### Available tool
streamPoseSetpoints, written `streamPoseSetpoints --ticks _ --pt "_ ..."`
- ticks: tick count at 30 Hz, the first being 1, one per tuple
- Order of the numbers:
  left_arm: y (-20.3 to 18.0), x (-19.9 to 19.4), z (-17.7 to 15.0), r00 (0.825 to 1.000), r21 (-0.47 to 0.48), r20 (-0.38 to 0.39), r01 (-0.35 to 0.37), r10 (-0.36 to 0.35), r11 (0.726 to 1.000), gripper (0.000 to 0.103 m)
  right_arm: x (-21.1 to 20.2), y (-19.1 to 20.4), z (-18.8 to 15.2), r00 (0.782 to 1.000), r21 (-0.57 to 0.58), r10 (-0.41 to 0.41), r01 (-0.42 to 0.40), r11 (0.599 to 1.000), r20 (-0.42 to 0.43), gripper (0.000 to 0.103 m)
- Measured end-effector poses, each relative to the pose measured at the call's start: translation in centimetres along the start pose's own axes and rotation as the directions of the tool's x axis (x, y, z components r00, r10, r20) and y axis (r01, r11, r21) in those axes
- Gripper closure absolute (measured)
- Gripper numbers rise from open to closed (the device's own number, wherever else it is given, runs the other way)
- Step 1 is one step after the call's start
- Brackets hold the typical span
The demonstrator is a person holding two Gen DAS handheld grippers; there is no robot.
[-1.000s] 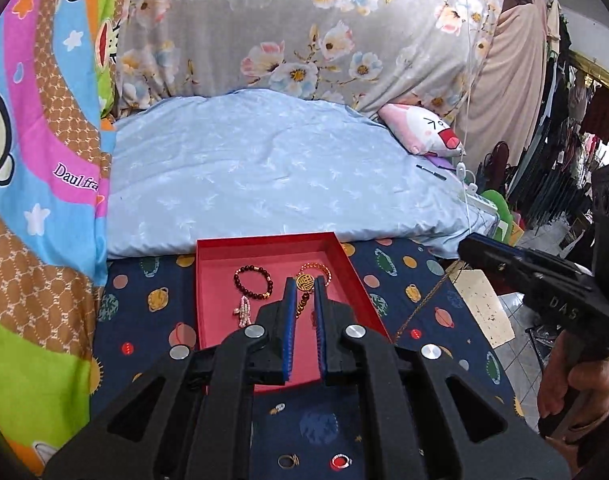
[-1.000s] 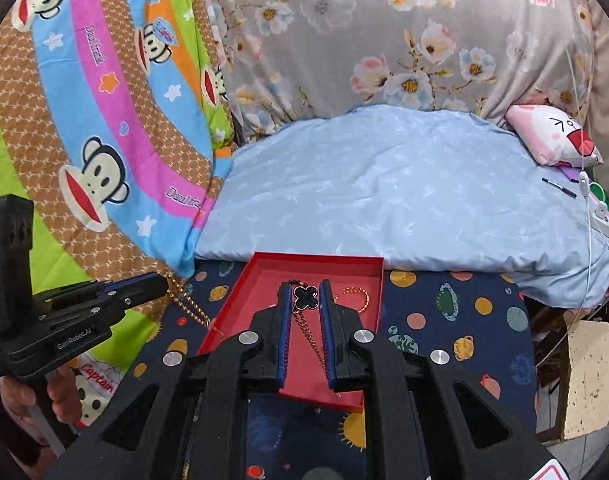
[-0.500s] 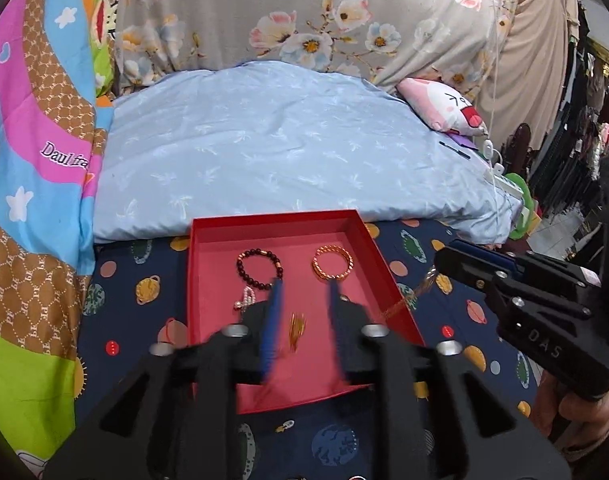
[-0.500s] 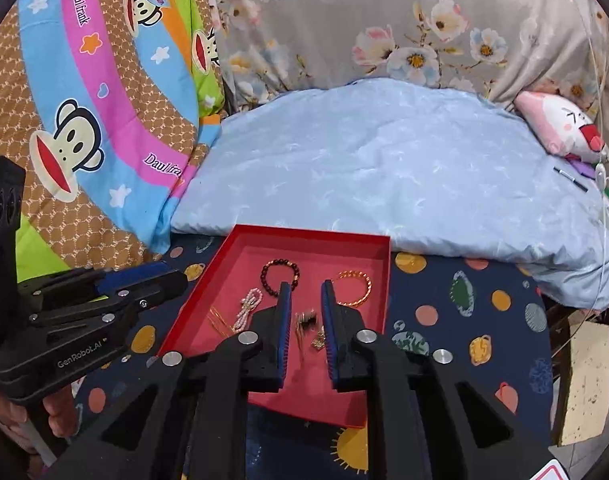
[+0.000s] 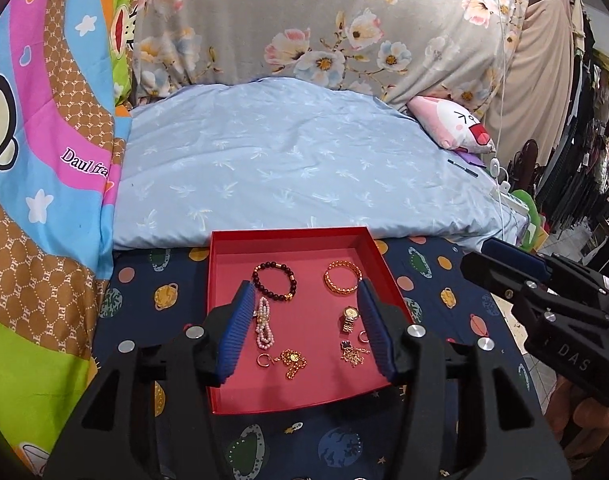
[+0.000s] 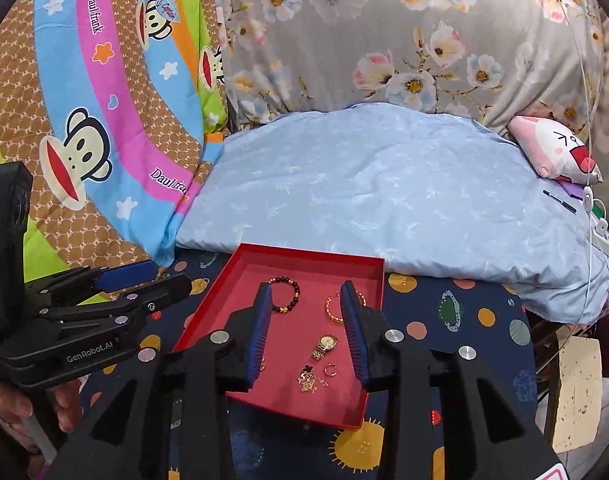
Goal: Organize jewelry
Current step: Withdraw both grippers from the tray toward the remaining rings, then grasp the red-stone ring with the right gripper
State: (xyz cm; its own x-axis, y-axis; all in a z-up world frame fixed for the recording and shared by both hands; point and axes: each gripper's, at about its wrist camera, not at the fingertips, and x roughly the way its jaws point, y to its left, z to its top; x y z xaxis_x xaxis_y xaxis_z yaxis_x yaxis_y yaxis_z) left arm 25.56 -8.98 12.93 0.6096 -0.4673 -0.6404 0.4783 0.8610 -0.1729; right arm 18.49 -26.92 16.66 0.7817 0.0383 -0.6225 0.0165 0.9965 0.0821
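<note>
Jewelry lies inside the red tray (image 5: 220, 320) on the planet-print sheet (image 5: 436, 280). Dark bead bracelet (image 5: 274, 282) and gold bracelet (image 5: 342, 278) occupy the far half; pearl strand (image 5: 263, 322), gold watch (image 5: 348, 318) and two gold chains (image 5: 292, 362) lie toward the near edge. Left gripper (image 5: 308, 330) and right gripper (image 6: 310, 330) hover above the tray, fingers spread wide, holding nothing.
</note>
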Motion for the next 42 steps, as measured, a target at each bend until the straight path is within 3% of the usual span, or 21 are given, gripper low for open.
streamPoseSetpoints --ticks 8,17,20,26,32,42 --pt "0.3 -2.1 -1.2 1.000 -0.005 0.008 -0.006 0.006 1.000 0.049 -1.9 0.2 -2.4 1.000 0.025 0.012 -0.012 1.000 -0.015 0.068" --pt "1.9 -2.9 -7.3 0.996 -0.054 -0.076 -0.051 0.047 0.997 0.048 -4.2 0.7 -9.1 0.996 0.079 0.007 0.000 0.997 -0.089 0.065" --pt "2.4 -3.2 -9.9 0.989 -0.062 -0.110 -0.109 0.102 0.992 0.048 -4.8 1.5 -12.1 0.993 0.076 -0.020 0.029 0.997 -0.120 0.064" --pt "2.8 -3.1 -15.4 0.958 -0.048 -0.182 -0.233 0.221 0.971 0.046 -3.9 3.7 -17.7 0.978 0.056 -0.017 0.030 0.998 -0.209 0.064" --pt "3.3 -2.6 -19.2 0.941 -0.048 -0.248 -0.250 0.231 0.967 0.040 -1.3 5.2 -21.3 0.957 0.061 0.031 -0.014 0.998 -0.288 0.064" --pt "3.5 -2.1 -22.0 0.923 -0.038 -0.311 -0.248 0.225 0.968 0.040 2.8 7.1 -21.9 0.939 0.001 0.048 -0.050 0.999 -0.340 0.064"
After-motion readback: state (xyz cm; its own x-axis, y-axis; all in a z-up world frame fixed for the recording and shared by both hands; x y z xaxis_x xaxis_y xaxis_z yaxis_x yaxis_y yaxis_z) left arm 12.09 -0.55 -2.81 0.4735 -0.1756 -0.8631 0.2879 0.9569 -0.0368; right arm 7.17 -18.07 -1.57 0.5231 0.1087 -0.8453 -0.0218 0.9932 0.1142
